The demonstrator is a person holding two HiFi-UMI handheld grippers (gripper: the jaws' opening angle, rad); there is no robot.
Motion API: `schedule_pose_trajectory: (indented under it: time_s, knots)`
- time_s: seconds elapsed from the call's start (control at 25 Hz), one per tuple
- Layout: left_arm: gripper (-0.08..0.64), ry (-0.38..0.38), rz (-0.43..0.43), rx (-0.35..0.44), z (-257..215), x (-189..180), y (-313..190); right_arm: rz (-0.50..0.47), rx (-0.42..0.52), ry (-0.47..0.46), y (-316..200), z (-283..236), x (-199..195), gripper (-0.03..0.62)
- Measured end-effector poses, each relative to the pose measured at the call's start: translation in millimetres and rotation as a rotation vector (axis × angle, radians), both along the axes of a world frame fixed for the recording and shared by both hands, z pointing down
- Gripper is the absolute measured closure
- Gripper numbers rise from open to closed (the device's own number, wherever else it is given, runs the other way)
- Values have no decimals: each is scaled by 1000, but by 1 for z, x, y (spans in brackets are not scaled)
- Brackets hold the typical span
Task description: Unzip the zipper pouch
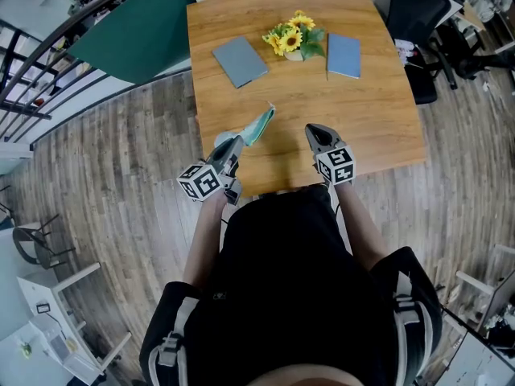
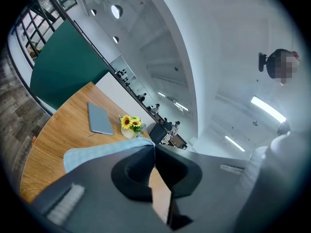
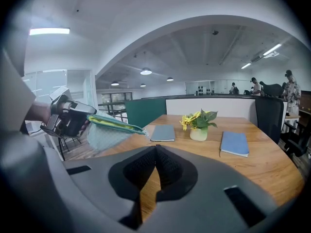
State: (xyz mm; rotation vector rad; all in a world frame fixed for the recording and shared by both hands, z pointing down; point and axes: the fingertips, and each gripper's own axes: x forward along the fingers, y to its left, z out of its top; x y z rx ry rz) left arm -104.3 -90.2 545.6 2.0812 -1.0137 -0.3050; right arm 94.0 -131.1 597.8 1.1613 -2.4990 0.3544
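The zipper pouch [image 1: 259, 125] is light teal with a yellow-green zipper edge, and it is held up off the wooden table [image 1: 378, 119] near the front left. My left gripper [image 1: 235, 143] is shut on the pouch's near corner. In the left gripper view the pouch [image 2: 97, 152] spreads leftward from the closed jaws of that gripper [image 2: 154, 146]. From the right gripper view the pouch [image 3: 109, 126] hangs from the left gripper [image 3: 68, 115], zipper edge on top. My right gripper [image 1: 313, 131] [image 3: 155, 147] is shut with nothing in it, to the right of the pouch and apart from it.
A grey notebook [image 1: 239, 60] and a blue notebook [image 1: 344, 55] lie at the far side of the table, with a small pot of sunflowers [image 1: 294, 39] between them. A green partition [image 1: 137, 30] stands at the left, and black office chairs [image 1: 422, 22] are at the right.
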Motion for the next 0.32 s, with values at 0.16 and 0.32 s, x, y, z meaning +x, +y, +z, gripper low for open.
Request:
schedule_pose_trajectory:
  time_s: [0.16,0.32]
  knots:
    - [558,4,-8,-5,3,-2,1,-1,-3,-2,0,1,-2,589]
    - [558,5,-11,-10,5,-4,3,-5,-6,1,1,2,-4,589]
